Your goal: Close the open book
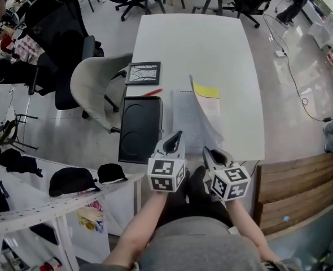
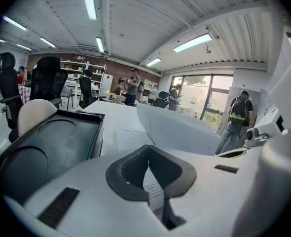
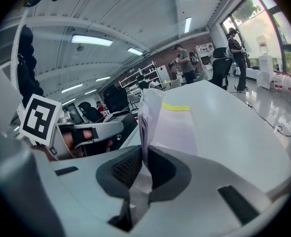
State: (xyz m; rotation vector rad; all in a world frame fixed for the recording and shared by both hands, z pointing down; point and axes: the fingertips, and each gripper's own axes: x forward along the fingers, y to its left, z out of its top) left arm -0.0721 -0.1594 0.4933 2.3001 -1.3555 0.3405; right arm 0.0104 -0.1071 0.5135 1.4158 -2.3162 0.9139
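Right gripper pinching lifted pages edge-on between pads, sheaf standing up from open book. Left gripper jaws pressed together at tips, over book's left page by near edge. Book at near edge of white table, yellow strip at far end. Black tray just beside book's left edge; red pen beyond tray. Bare tabletop beyond book and to its right.
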